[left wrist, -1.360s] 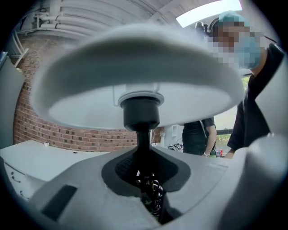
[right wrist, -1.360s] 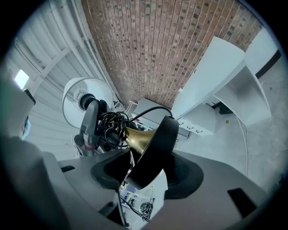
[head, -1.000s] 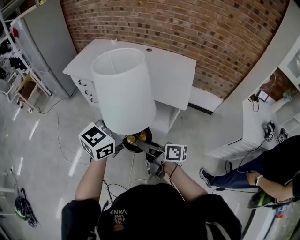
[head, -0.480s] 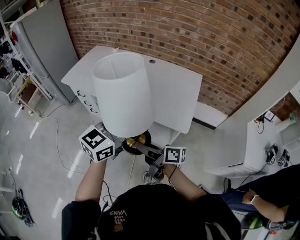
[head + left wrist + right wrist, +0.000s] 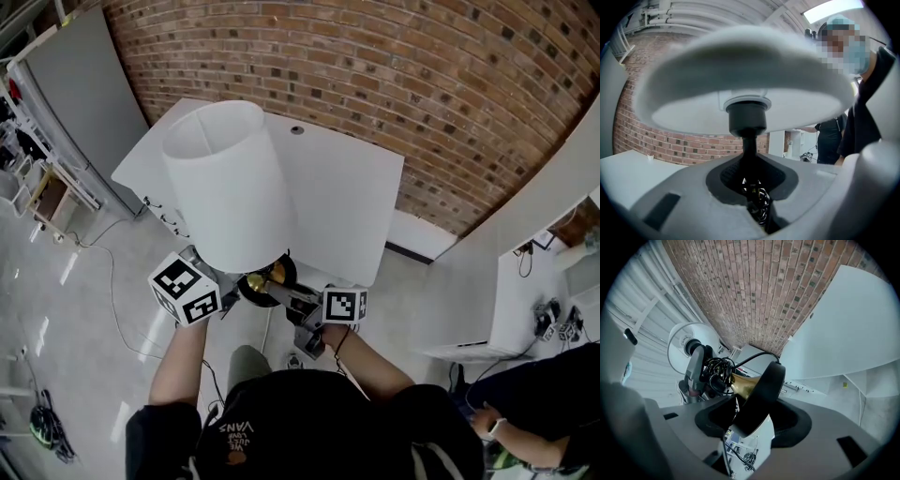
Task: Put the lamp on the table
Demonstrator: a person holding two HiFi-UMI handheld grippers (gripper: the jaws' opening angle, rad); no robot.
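Lamp (image 5: 230, 187) is in the air in front of me, held by both tongs, and it does not stand on the table (image 5: 347, 178). It is tilted, with the white shade (image 5: 220, 178) leaning away from me toward the table. From my head view the shade covers a part of the near left edge of the white tabletop. The black round base (image 5: 265, 281) is nearer to me, over the grey floor (image 5: 84, 309) and not over the tabletop.

The left tongs (image 5: 749, 174) are clenched on the thin black stem (image 5: 749, 147) just under the shade. In the left gripper view both pads press on this stem, and the underside of the shade fills the upper part of the picture. A bundle of black cord (image 5: 759, 204) is seen low between the jaws.

The right tongs (image 5: 751, 423) are grasping the base by its rim. The black disc stands on its edge between the two jaws. Behind it I see the brass piece (image 5: 743, 384) of the lamp foot, and the coiled cord lies around it.

The table stands against a brick wall (image 5: 422, 84). At the lower right corner of my head view is a person (image 5: 544, 412) in dark clothes, well apart from the table.
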